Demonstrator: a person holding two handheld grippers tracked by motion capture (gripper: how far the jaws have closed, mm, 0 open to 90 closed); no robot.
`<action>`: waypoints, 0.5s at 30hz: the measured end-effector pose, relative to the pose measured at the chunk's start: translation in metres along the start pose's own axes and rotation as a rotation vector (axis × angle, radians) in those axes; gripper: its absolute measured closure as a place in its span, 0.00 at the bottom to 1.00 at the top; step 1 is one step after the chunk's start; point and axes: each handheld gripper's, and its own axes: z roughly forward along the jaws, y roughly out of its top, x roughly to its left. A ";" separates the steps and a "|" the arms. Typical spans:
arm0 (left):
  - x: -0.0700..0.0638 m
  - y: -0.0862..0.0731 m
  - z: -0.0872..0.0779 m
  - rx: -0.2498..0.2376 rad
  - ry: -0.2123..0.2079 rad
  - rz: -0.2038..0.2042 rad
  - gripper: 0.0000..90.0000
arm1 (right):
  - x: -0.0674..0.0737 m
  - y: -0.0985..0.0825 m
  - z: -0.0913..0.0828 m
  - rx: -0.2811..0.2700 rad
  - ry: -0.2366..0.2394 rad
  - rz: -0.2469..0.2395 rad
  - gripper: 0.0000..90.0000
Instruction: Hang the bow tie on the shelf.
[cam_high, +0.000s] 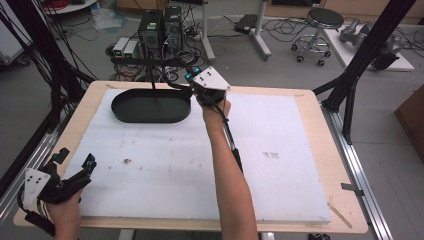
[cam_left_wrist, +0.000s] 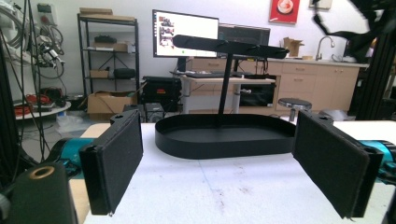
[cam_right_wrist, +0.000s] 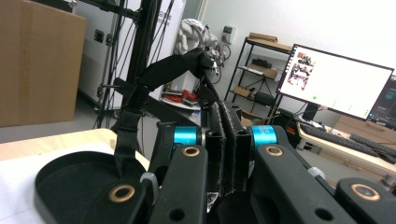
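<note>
One black stand (cam_high: 151, 106), two claws (cam_high: 196, 82) (cam_high: 75, 172).

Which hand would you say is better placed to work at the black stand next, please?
Probably the right: its claw, shut, is already up at the black stand by the tray's near end. The left claw is open, back at the table's near left corner.

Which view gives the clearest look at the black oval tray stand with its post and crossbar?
The left gripper view: the black tray stand sits centred, side-on, with base, post and crossbar all visible. The high view shows its oval base from above, the post foreshortened. The right gripper view catches part of the base.
</note>
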 end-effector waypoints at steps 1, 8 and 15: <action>0.000 0.000 0.000 0.000 0.000 0.000 0.19 | 0.000 0.000 0.005 0.000 -0.001 -0.003 0.98; 0.001 -0.001 0.004 -0.001 -0.009 0.000 0.19 | -0.006 -0.006 0.031 0.008 -0.042 0.032 0.98; 0.006 -0.005 0.004 0.004 -0.006 -0.014 0.19 | -0.001 -0.024 0.054 0.035 -0.075 0.039 0.98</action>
